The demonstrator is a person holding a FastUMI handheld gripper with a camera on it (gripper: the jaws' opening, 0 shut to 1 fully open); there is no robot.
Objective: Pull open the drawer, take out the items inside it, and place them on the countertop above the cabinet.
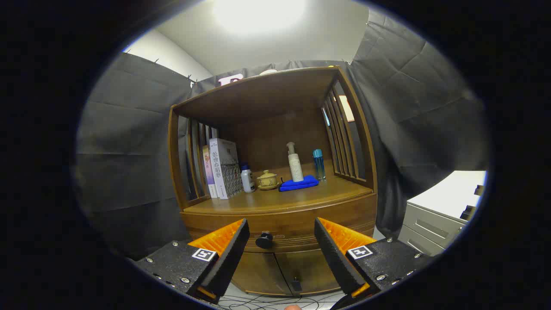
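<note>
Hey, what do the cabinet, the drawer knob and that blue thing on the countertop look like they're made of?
Cabinet: looks like brown wood with a smooth semi-gloss varnish; faint grain and soft sheen show. Drawer knob: dark and round, plastic or metal, can't tell; it sits just beyond the open fingers of the hand-held gripper. Blue thing: soft folded cloth, matte with rounded folds.

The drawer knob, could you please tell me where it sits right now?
In the gripper view, the drawer knob sits on the closed drawer front, just ahead of the open gripper, left of centre between its fingers.

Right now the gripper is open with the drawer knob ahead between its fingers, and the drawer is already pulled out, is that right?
Not quite: the gripper view shows the drawer shut, flush with the cabinet front. The gripper is indeed open, with the knob ahead between its fingers.
</note>
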